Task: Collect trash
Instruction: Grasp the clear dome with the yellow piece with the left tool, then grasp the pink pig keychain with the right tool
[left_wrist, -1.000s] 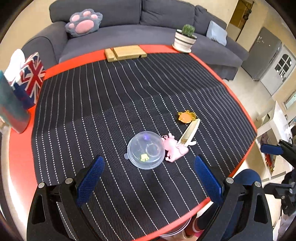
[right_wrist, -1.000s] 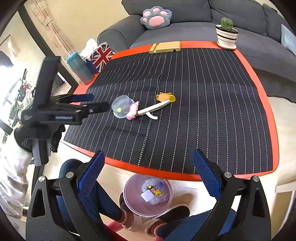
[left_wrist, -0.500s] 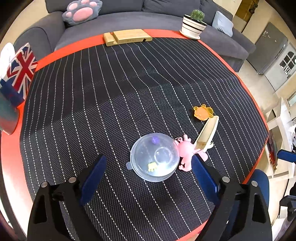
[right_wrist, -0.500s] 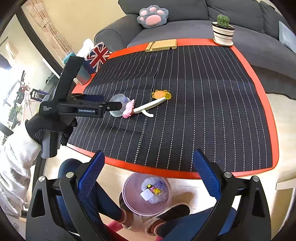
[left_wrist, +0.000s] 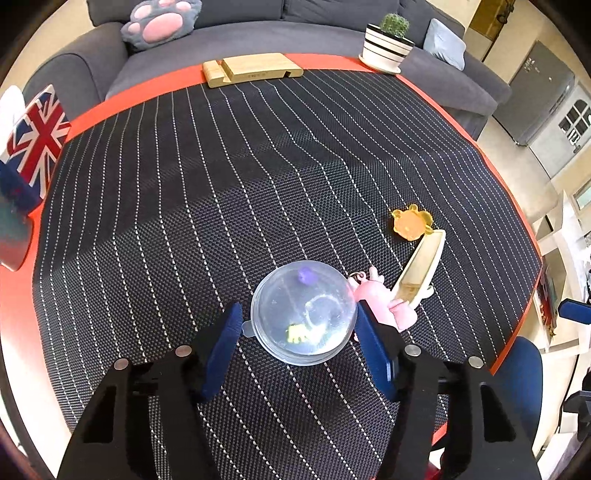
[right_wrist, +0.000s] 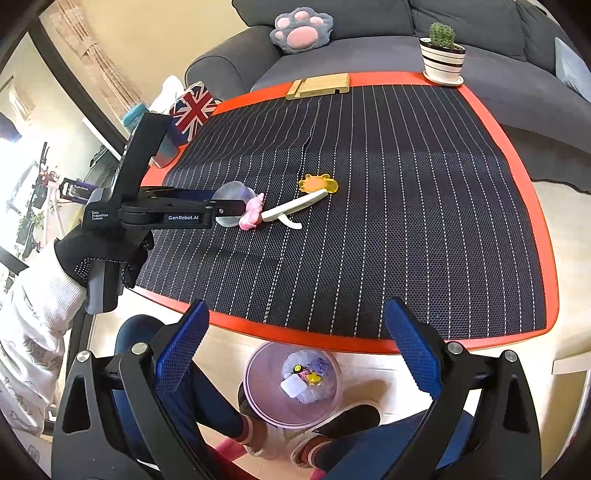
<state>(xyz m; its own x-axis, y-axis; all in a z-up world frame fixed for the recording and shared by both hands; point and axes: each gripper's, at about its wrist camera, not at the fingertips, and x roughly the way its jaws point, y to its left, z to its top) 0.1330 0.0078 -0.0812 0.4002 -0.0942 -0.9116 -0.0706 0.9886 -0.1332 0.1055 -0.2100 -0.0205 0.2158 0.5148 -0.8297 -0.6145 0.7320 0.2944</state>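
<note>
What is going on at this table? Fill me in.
A person is clearing small bits of trash off a striped mat. The left gripper is down around a clear plastic dome, its fingers closing in on either side; the right one looks to touch the dome, the left shows a small gap. A pink toy, a cream tray and an orange piece lie beside it. The right gripper waits open above the pink bin on the floor, which already holds some scraps.
</note>
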